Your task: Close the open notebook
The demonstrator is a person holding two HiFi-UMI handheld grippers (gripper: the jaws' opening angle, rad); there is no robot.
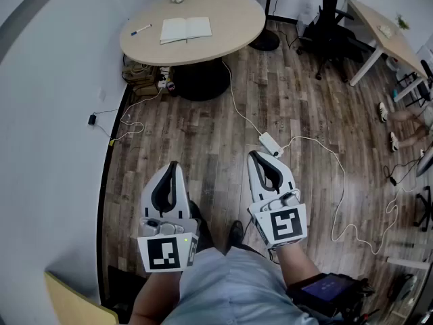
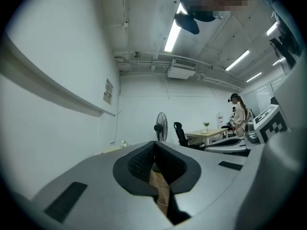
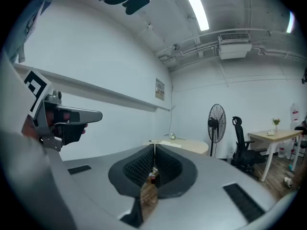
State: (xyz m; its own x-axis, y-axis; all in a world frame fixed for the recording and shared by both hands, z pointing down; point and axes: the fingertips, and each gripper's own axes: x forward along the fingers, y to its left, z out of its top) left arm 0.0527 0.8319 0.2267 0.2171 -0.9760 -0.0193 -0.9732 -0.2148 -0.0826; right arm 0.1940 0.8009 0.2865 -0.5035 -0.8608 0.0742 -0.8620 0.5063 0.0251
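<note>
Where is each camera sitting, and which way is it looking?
Head view: on the person's head, looking steeply down at floor, left gripper, right gripper and shirt; round table with open notebook ahead.
Left gripper view: on the left gripper, level along its shut jaws toward the fan; right gripper at right.
Right gripper view: on the right gripper, level along shut jaws toward the table; left gripper at left.
Both gripper views share the fan.

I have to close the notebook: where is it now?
In the head view, top centre-left, the notebook lies open on the round table, just right of a pen.
</note>
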